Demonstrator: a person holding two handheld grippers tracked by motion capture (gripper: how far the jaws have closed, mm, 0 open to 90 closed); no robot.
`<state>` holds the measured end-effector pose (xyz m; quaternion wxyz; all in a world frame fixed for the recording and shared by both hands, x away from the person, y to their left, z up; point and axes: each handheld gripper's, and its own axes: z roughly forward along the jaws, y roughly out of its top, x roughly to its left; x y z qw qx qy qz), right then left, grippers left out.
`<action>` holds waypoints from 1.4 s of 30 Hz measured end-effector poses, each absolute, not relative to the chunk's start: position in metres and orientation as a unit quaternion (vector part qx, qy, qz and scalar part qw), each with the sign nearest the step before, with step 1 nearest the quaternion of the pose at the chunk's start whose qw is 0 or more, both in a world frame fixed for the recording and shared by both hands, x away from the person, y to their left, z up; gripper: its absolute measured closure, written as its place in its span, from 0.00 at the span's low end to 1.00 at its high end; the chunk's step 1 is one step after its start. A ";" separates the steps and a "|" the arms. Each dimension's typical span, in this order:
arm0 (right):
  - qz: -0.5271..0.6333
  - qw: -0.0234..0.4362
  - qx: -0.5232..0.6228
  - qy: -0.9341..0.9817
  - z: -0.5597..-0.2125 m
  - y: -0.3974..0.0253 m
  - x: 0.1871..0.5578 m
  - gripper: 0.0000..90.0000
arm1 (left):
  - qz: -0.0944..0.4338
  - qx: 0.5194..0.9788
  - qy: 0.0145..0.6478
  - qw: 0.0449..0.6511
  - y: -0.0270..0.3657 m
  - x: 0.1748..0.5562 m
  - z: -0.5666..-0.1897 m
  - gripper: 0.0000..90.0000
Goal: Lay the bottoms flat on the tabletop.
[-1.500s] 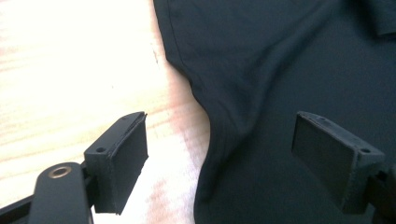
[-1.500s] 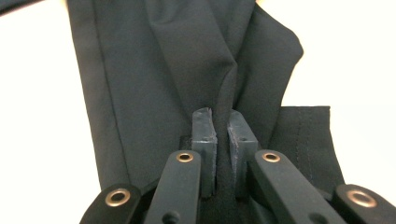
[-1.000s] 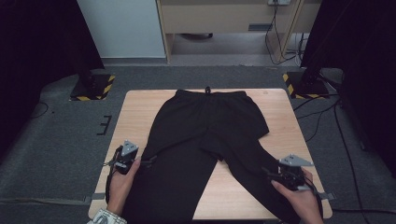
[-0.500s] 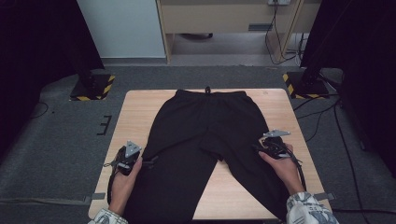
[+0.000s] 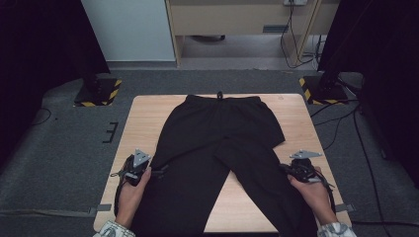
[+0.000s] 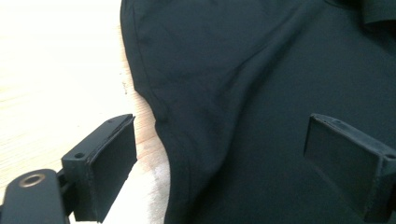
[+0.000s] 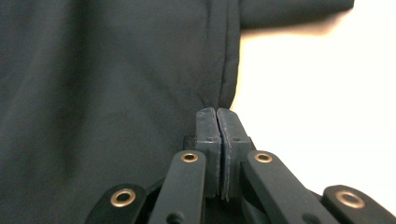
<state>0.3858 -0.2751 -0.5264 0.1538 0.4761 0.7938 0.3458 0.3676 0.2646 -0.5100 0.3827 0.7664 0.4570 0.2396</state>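
Black pants (image 5: 222, 138) lie flat on the wooden table (image 5: 143, 118), waistband at the far end, legs running toward the person. My left gripper (image 5: 160, 172) is at the left leg's outer edge. In the left gripper view it (image 6: 219, 158) is open wide, straddling the pants (image 6: 257, 70) hem line, one jaw over the bare table (image 6: 56, 70). My right gripper (image 5: 284, 168) is at the right leg's outer edge. In the right gripper view it (image 7: 217, 114) is shut, and the seam of the pants (image 7: 116, 93) puckers into its tips.
A drawstring knot (image 5: 220, 94) sticks out at the waistband. Bare table (image 7: 317, 93) lies outside the right leg. Black-and-yellow stand bases (image 5: 96, 94) (image 5: 321, 91) sit on the grey carpet beyond the far corners. Cables (image 5: 346, 123) trail on the floor at the right.
The right gripper went from the near right corner in to the right leg's outer edge, then drew back outward a little. The left gripper has hardly moved.
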 end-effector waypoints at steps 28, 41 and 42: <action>0.364 0.156 0.484 0.780 -0.526 -0.247 0.452 0.77 | 0.181 0.812 0.391 0.395 0.213 0.365 -0.498 0.08; 0.364 0.142 0.464 0.795 -0.519 -0.251 0.438 1.00 | 0.152 0.819 0.382 0.400 0.191 0.376 -0.495 0.09; 0.365 0.140 0.463 0.796 -0.518 -0.252 0.437 1.00 | 0.155 0.820 0.380 0.398 0.188 0.377 -0.494 0.09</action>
